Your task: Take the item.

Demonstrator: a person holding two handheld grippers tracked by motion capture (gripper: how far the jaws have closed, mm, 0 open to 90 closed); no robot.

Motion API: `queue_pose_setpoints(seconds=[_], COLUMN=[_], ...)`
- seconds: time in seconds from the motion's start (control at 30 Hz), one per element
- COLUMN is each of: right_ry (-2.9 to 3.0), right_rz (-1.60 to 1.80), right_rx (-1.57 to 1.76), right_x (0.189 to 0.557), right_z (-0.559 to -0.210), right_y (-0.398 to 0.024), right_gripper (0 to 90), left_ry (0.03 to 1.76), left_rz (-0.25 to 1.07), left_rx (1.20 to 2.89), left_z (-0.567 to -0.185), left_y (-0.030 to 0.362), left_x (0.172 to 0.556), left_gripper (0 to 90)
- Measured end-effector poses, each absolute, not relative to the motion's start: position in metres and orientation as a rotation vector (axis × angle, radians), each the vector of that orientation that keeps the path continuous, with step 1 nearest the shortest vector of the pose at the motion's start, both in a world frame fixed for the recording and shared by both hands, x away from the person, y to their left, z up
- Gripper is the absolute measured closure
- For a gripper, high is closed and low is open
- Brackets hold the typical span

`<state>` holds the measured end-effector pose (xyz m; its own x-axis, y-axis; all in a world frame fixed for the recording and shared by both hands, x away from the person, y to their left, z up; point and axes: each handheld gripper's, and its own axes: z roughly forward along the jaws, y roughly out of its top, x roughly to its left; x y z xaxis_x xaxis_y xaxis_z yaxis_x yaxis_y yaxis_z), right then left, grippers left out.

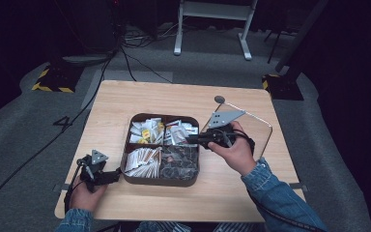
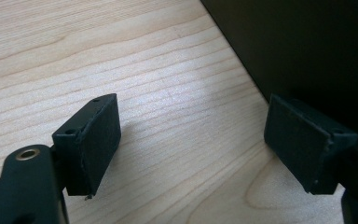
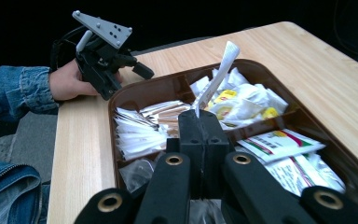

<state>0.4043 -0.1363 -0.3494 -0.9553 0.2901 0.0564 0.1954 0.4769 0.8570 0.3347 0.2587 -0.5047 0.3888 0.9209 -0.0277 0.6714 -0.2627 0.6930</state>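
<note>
Right tool (image 3: 200, 122) pressed together, pinching a thin white packet (image 3: 216, 74) by its lower end; the packet sticks up, tilted, above the brown divided tray (image 3: 135, 93). From the high view the right tool (image 1: 192, 140) hangs over the tray's (image 1: 162, 181) right half, about at the divider between far and near compartments, right hand (image 1: 234, 150) just right of the tray rim.

Tray sits mid-bench (image 1: 125, 96): far compartments hold white and yellow packets (image 1: 147, 131), near left a stack of white and brown sachets (image 1: 142, 162), near right dark clear packets (image 1: 179, 163).

Left tool (image 1: 117, 176) rests on the bench at the tray's near left corner, left hand (image 1: 84, 195) behind it. In the left gripper view its pads (image 2: 95, 140) are spread wide with only bare wood between them; the right-side pad is just beside the dark tray wall (image 2: 307, 46), contact unclear.
</note>
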Motion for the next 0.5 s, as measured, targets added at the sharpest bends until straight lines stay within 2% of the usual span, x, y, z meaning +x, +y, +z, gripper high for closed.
queue_pose_setpoints(seconds=[0.5], right_ry=[2.56], right_rz=[1.495], right_rx=[0.518], right_x=[0.404], right_z=[-0.345], right_y=[-0.187], right_gripper=[90.0], left_ry=[1.362], left_rz=[0.518], left_rx=[2.023], left_z=[-0.505], left_y=[0.259], left_x=[0.336], left_gripper=[19.1])
